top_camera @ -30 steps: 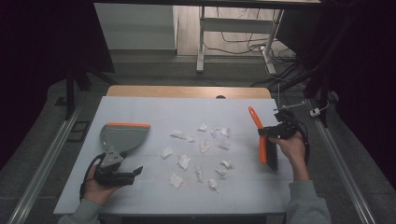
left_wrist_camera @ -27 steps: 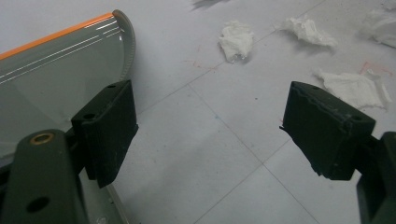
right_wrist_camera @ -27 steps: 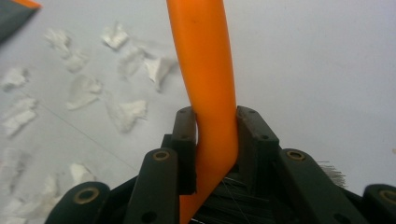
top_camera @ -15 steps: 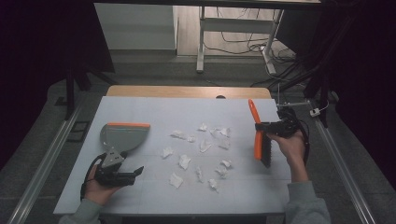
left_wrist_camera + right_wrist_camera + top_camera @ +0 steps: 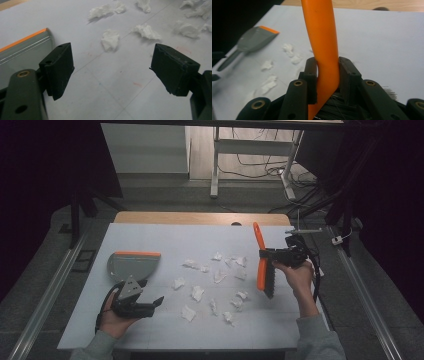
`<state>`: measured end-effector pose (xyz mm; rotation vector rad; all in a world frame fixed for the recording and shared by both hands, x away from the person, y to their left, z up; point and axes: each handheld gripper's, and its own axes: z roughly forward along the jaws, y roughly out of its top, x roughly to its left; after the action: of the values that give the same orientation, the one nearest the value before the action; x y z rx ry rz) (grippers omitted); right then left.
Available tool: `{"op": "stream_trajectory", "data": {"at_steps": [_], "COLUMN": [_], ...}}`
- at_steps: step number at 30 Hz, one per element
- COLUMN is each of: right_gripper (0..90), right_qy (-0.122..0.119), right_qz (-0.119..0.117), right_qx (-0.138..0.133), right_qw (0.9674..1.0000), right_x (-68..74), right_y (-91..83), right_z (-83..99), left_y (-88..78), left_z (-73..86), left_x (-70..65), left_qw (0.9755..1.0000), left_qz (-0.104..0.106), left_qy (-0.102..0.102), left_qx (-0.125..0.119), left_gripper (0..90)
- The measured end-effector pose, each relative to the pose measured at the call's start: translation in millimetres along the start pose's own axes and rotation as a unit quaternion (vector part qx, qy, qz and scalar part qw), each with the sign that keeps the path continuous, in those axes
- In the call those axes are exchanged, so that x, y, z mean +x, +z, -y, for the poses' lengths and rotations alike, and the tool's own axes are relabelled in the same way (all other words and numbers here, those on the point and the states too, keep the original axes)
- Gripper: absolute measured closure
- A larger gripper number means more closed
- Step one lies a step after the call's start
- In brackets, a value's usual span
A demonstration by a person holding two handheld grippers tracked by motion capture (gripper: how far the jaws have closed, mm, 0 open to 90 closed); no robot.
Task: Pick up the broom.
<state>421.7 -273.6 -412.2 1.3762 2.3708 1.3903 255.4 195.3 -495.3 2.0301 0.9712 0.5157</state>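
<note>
An orange hand brush (image 5: pixel 260 267) with black bristles hangs above the right side of the white table (image 5: pixel 165 237). My right gripper (image 5: pixel 265 254) is shut on its handle (image 5: pixel 324 45), the bristles pointing down toward me. Several crumpled white paper scraps (image 5: pixel 197 292) lie scattered across the middle of the table. A grey dustpan (image 5: pixel 134 264) with an orange edge rests flat at the left. My left gripper (image 5: pixel 150 296) hovers just in front of the dustpan, open with nothing between its jaws (image 5: pixel 116 67). The dustpan (image 5: pixel 22 50) sits beyond its left jaw, with scraps (image 5: pixel 110 40) ahead.
The table's wooden far edge (image 5: pixel 200 217) borders a floor with cables and a desk frame (image 5: pixel 215 165). Metal rails (image 5: pixel 50 285) run along both sides of the table. The near right corner of the table is bare.
My right gripper has carried the brush a little to the left, toward the scraps, and tilted it more upright. The left gripper has barely moved.
</note>
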Motion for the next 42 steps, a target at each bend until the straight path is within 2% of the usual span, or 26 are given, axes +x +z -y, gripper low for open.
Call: {"op": "stream_trajectory", "data": {"at_steps": [6, 12, 15, 17, 20, 25, 30, 34, 38, 42], "right_gripper": [70.5, 70.5, 70.5, 70.5, 70.4, 70.5, 70.5, 70.5, 70.5, 70.5], "right_qy": [-0.006, -0.004, -0.004, 0.000, -0.003, -0.005, -0.002, 0.003, 0.012, 0.012], "right_qz": [-0.010, -0.018, -0.015, -0.024, -0.031, -0.035, -0.037, -0.049, -0.055, -0.050], "right_qx": [-0.010, -0.035, -0.045, -0.052, -0.057, -0.065, -0.087, -0.110, -0.122, -0.129], "right_qw": [0.9999, 0.9992, 0.9989, 0.9983, 0.9979, 0.9973, 0.9955, 0.9927, 0.9909, 0.9903], "right_x": [17.0, 29.0, 33.4, 36.5, 43.9, 56.7, 69.0, 77.0, 83.4, 88.7], "right_y": [10.2, 16.8, 20.2, 22.7, 27.8, 36.2, 42.4, 44.5, 49.5, 56.2], "right_z": [-1.0, -1.0, -0.1, 0.2, 0.3, 0.8, 1.9, 2.0, 3.9, 7.4], "left_y": [8.2, 14.8, 17.3, 19.5, 26.6, 37.4, 46.4, 54.9, 63.4, 73.3], "left_z": [-15.9, -30.4, -37.0, -41.0, -47.2, -61.2, -70.8, -77.6, -84.5, -89.8], "left_x": [-8.8, -17.2, -22.0, -24.3, -28.4, -42.1, -55.1, -64.9, -73.9, -86.5], "left_qw": [0.9998, 0.9993, 0.9989, 0.9985, 0.9977, 0.9962, 0.9946, 0.9928, 0.9922, 0.9927], "left_qz": [0.011, 0.026, 0.034, 0.044, 0.059, 0.075, 0.090, 0.104, 0.107, 0.096], "left_qy": [0.019, 0.026, 0.030, 0.025, 0.020, 0.035, 0.044, 0.049, 0.047, 0.049], "left_qx": [-0.002, -0.011, -0.016, -0.021, -0.025, -0.026, -0.028, -0.035, -0.043, -0.054], "left_gripper": [19.2, 19.8, 20.0, 20.0, 20.0, 19.9, 19.8, 19.4, 19.3, 20.2]}}
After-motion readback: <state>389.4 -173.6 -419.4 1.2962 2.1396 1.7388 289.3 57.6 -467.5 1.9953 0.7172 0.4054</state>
